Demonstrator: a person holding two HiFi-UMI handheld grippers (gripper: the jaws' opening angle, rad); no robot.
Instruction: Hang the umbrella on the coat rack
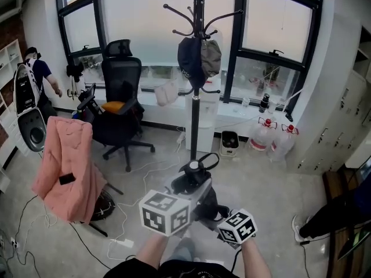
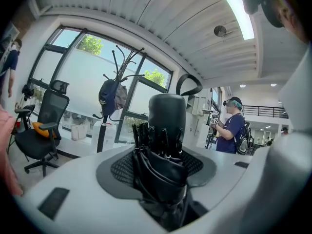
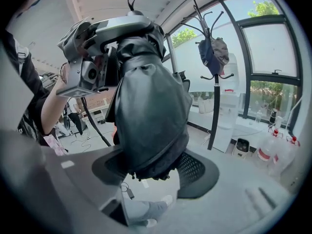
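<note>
While clamped in left gripper (image 2: pixel 161 167) near handle (image 2: pixel 167 113) and right gripper (image 3: pixel 148 172) on soft folds, treat umbrella (image 1: pixel 194 181) as probably light, slippery; hook strap (image 2: pixel 189 84) over coat rack (image 1: pixel 196 114).

umbrella (image 3: pixel 148 116) black | coat rack (image 1: pixel 195 120) black | draped jacket (image 1: pixel 66 167) pink | office chair (image 1: pixel 122 97) black

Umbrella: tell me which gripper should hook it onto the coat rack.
Probably left. The left gripper clamps the umbrella just below its handle, so the strap loop stands free above the jaws, with the coat rack ahead. The right gripper holds the fabric end, far from the loop.
</note>
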